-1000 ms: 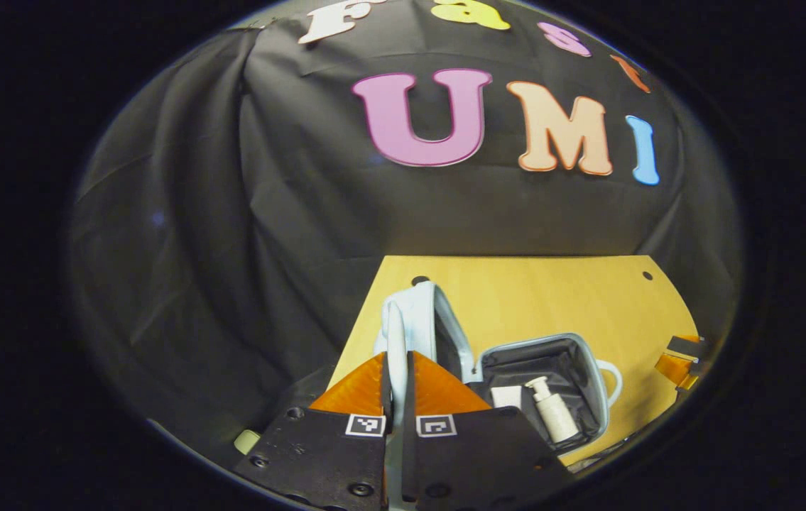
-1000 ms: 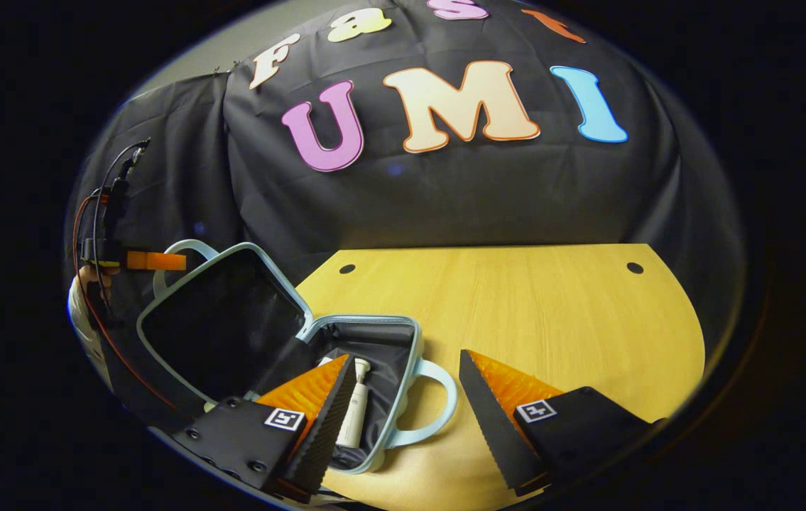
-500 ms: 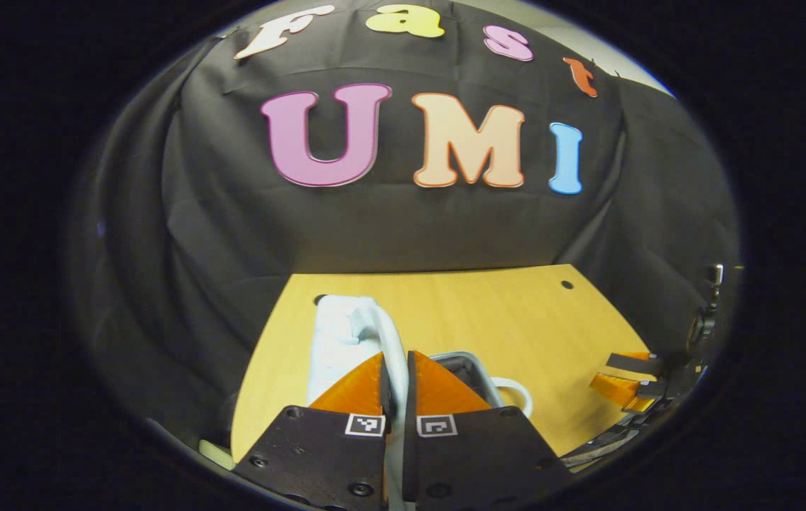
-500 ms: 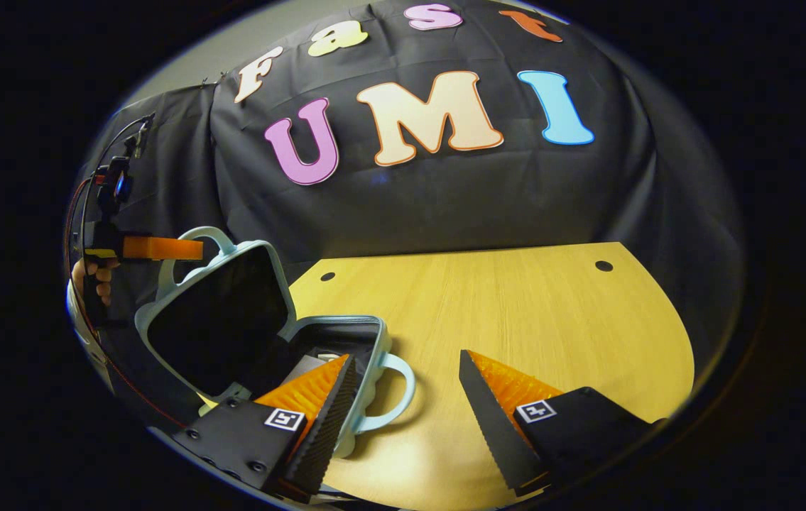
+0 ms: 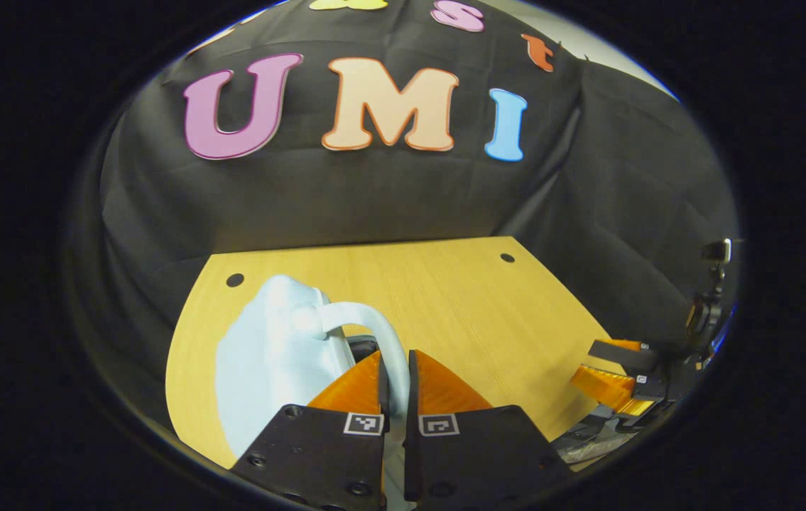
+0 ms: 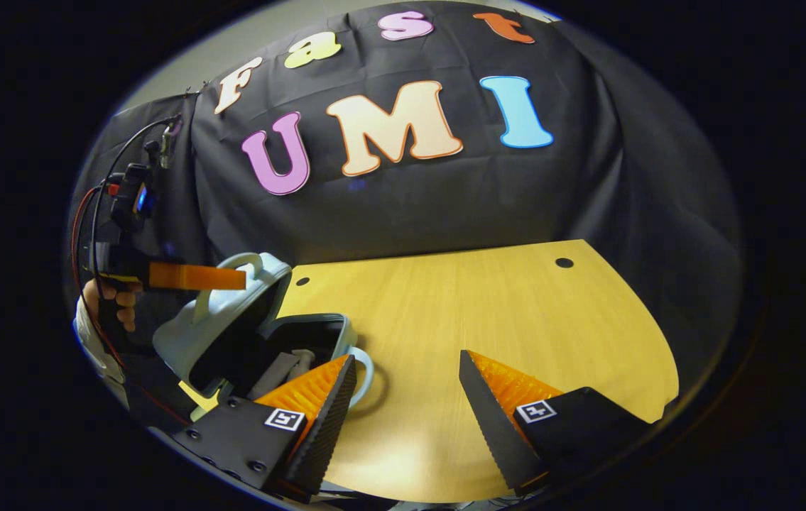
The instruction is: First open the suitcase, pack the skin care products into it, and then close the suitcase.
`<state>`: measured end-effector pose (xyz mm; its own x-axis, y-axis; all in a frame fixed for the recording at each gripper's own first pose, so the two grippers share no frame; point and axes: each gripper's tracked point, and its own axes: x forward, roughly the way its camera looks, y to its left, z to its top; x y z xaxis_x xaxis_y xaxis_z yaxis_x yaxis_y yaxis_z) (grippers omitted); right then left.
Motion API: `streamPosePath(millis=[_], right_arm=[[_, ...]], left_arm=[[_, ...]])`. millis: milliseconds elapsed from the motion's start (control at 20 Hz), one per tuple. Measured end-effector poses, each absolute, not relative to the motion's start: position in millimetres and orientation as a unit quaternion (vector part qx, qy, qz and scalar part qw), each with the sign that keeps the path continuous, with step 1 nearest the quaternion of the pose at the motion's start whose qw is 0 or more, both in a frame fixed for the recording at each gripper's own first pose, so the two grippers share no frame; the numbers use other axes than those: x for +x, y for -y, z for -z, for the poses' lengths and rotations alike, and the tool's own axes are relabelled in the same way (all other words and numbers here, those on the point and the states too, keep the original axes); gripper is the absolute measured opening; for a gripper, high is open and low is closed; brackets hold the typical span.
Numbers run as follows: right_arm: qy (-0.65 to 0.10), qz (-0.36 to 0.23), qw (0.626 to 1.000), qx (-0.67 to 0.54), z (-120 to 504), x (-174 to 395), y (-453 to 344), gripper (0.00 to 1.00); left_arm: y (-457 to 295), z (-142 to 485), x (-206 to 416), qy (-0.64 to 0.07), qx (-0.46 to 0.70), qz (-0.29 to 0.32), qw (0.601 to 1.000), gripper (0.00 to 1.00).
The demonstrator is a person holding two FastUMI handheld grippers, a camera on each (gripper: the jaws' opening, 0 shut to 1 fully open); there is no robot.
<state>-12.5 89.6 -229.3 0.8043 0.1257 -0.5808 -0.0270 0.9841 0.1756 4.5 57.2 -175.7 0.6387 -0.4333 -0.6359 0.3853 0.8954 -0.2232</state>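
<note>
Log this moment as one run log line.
phase: closing suitcase | left gripper: shut on lid handle | lid: partly lowered | right gripper: open, empty, above table

The suitcase's lid (image 6: 221,323) hangs over most of the interior, so the skin care products (image 6: 289,365) show as pale slivers too small to tell apart. In the left gripper view, the lid's handle (image 5: 381,341) runs down behind the left gripper (image 5: 394,372), its lower end hidden.

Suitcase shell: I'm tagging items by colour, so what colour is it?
Pale blue. The suitcase shell shows best in the left gripper view.
</note>
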Motion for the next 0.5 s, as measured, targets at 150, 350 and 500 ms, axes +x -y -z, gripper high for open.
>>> streamPosePath(millis=[150,350,500], right_arm=[[-0.308,-0.024,0.947,0.082,227.1,-19.9,-72.8,0.92],[-0.308,-0.008,0.948,0.081,227.0,-29.9,-56.8,0.92],[-0.306,-0.001,0.949,0.081,224.5,-35.1,-49.1,0.92]], left_arm=[[-33.1,196.2,0.5,-0.38,-0.028,0.238,0.894,0.05],[-16.3,210.5,-5.4,-0.39,-0.011,0.241,0.889,0.16],[-18.6,204.6,1.7,-0.374,0.02,0.219,0.901,0.39]])
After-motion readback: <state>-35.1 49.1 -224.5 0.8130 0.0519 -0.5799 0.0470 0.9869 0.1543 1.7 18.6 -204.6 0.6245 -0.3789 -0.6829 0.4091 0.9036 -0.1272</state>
